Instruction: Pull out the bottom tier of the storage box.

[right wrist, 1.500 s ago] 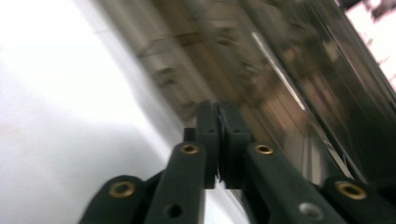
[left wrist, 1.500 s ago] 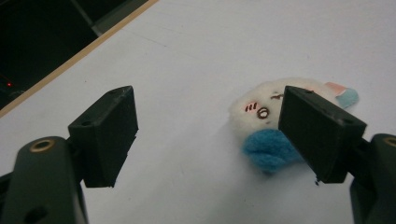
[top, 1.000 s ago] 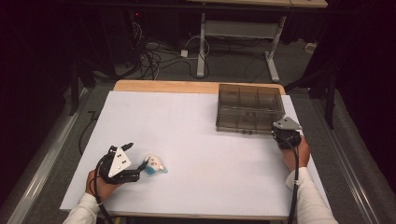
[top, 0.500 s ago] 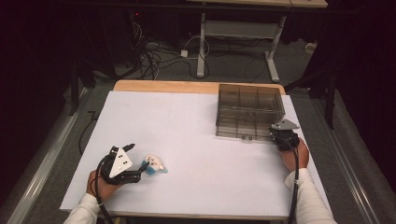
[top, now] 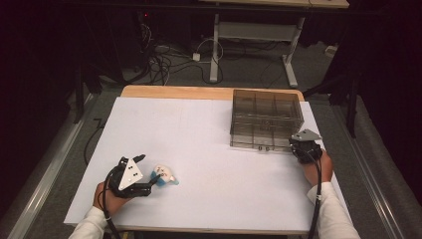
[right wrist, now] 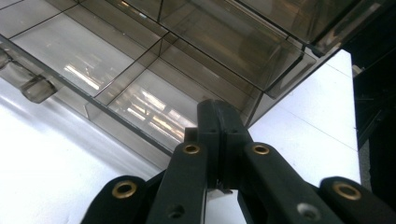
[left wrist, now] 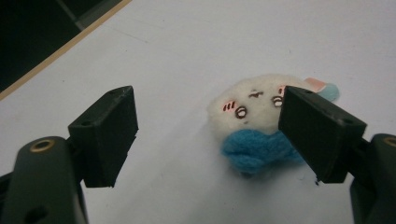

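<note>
The left gripper (left wrist: 205, 140) has its jaws spread wide. Nothing is pinched. A small plush toy (left wrist: 257, 123) lies on the desk (top: 214, 149) between them, w/ one jaw right next to it, maybe touching, can't tell. The other jaw is well apart from it. The toy is white and fluffy w/ a tiny face, pink cheeks and a blue fuzzy part at the bottom. It looks soft, so it should squash a bit if squeezed. I think the jaws are wide so they can go around the toy and close on it.

In the high view the left gripper (top: 130, 175) is at the lower left of the frame, and the toy (top: 164, 175) is just beside its tip.

The right gripper (right wrist: 218, 135) has its jaws pressed together. I see nothing between them. They point at a clear box (right wrist: 154, 70) w/ many little compartments, all empty as far as I can see. The tip is at the box's near right corner, prob touching it or just beside it. Maybe it's there to hold the box steady or work the lid, but that's a guess.

In the high view the box (top: 266, 119) sits at the upper right of the desk, and the right gripper (top: 304, 147) is at its lower right corner. The toy and box are well apart.
</note>
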A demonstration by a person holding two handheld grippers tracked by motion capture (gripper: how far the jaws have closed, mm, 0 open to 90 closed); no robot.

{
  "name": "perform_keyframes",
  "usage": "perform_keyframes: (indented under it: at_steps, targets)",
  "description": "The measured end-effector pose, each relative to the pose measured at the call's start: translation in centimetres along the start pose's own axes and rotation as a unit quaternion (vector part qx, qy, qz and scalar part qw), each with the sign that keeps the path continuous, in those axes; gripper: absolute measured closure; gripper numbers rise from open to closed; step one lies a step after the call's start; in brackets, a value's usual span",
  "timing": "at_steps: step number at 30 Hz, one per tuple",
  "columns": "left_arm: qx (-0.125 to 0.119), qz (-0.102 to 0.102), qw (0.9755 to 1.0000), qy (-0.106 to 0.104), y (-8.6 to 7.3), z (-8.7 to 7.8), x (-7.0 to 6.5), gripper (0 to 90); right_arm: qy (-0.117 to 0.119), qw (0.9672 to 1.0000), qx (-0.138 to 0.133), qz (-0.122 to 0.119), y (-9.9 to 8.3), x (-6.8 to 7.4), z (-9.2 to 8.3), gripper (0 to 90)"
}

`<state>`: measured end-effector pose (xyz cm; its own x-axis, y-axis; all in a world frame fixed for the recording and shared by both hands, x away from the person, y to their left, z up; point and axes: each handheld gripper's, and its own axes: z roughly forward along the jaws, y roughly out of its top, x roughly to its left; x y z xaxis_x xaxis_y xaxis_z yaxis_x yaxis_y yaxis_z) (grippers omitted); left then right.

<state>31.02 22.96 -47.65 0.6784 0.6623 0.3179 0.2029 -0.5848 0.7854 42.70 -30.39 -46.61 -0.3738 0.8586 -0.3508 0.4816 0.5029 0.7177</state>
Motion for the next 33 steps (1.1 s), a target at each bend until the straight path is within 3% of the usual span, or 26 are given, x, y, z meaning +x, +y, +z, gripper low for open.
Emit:
perform_keyframes:
  at_steps: [6, 7, 13, 25, 33]
  targets:
    - [0.000, -0.001, 1.0000, -0.003, 0.0, 0.1, 0.0, 19.1, -0.002, 1.0000, 0.008, 0.003, 0.2, 0.1, 1.1, 90.0]
    - [0.002, 0.001, 1.0000, -0.004, 0.0, 0.2, -0.1, 19.2, 0.007, 0.9999, 0.008, 0.011, 0.2, -0.1, 1.1, 90.0]
    - [0.004, 0.002, 1.0000, -0.006, 0.1, 0.3, -0.2, 19.2, 0.019, 0.9995, 0.024, 0.008, 0.3, -0.2, 1.4, 90.0]
    - [0.006, 0.001, 1.0000, -0.006, 0.0, 0.1, -0.1, 19.1, 0.041, 0.9983, 0.035, 0.022, 0.0, -0.2, 0.8, 90.0]
    - [0.001, -0.002, 1.0000, -0.009, 0.1, 0.1, -0.1, 19.1, 0.047, 0.9980, 0.039, 0.015, -0.2, -0.1, 0.4, 90.0]
